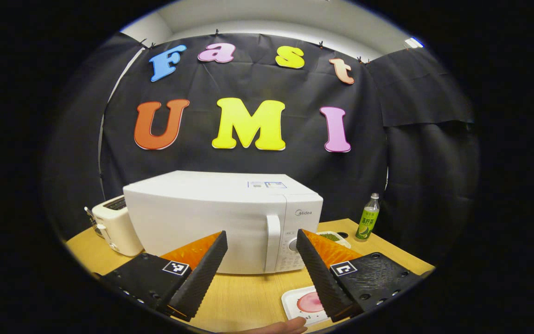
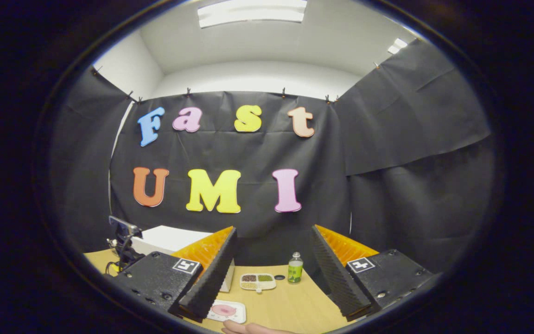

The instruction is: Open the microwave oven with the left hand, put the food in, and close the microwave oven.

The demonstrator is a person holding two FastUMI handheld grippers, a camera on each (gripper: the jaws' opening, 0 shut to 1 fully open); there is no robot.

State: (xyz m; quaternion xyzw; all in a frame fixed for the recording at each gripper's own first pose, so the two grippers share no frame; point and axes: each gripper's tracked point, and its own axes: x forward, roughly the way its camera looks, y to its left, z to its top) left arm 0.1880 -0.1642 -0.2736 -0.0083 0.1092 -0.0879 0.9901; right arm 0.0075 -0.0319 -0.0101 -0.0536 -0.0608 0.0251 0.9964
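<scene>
A white microwave [image 1: 202, 218] stands on the wooden table [image 1: 248, 297] with its door closed and a vertical handle [image 1: 272, 241] right of centre. My left gripper [image 1: 261, 232] hovers open in front of the door, nothing between its fingers. The food is a pink round item on a white tray [image 1: 311, 302], lying on the table under the left gripper's right finger. In the right gripper view the same tray [image 2: 225, 311] lies low near the front edge, and my right gripper [image 2: 273, 228] is held open above the table with nothing in it. The microwave [image 2: 169, 237] shows partly behind its left finger.
A white toaster [image 1: 114, 225] stands left of the microwave. A green bottle [image 2: 295, 268] and a divided dish [image 2: 257, 280] of grains sit behind, to the microwave's right. A person's hand [image 1: 276, 328] rests at the table's front edge. A dark rig with cables [image 2: 123, 241] sits far left.
</scene>
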